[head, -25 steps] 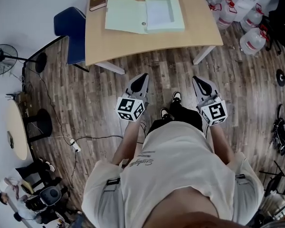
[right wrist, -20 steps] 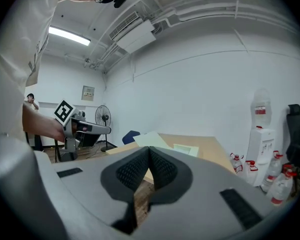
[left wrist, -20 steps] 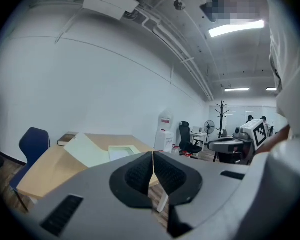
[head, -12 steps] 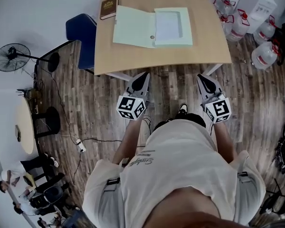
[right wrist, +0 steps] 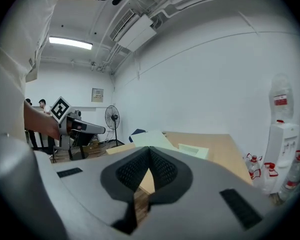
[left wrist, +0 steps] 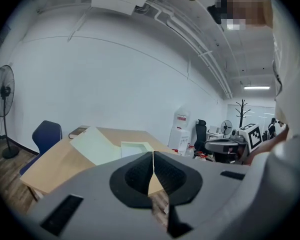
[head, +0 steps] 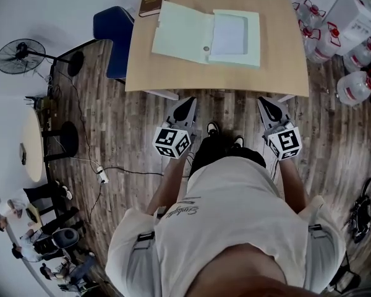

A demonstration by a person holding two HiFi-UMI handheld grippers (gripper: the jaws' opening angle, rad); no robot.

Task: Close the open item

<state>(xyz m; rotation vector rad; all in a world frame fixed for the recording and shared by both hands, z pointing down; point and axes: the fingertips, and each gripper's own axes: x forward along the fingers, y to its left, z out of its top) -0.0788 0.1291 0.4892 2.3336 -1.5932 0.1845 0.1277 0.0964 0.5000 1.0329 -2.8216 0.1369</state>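
we face the table (head: pixel 284 73), left gripper (head: pixel 187 101) and right gripper (head: pixel 266 102) both pinched shut, empty; the open file box (head: pixel 235 33) lies ahead of them, its lid (head: pixel 179 33) probably light, stiff card, best caught at the free edge beyond the left gripper.

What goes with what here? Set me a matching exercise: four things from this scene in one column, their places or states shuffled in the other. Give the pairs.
1. pale green box file
2. brown book
3. blue chair
4. left gripper

A. jaws together, nothing held
B. lying open on the table
C. on the floor beside the table
D. closed, near the table's far edge

Pairs: 1-B, 2-D, 3-C, 4-A
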